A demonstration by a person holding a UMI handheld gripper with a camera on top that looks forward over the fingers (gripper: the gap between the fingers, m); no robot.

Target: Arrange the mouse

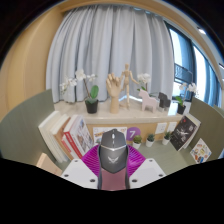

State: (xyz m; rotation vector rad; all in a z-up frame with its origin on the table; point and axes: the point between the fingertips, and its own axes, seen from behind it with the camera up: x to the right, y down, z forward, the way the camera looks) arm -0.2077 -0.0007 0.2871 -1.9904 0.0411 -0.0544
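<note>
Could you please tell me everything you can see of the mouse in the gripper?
The dark grey, angular gaming-style mouse looks like hard plastic with faceted ridges down its back. It is held nose-forward between the gripper fingers, whose magenta pads press on both of its sides. It appears lifted clear of the table, in front of the bookshelf.

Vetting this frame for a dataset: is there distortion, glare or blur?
Gripper view: strong wide-angle bending, so the curtain and the shelf bow outward. The window beyond the curtain is washed out by daylight. The mouse, clamped by the gripper, is evenly lit and fairly sharp, with no hard shadow. The far plants look softer.
</note>
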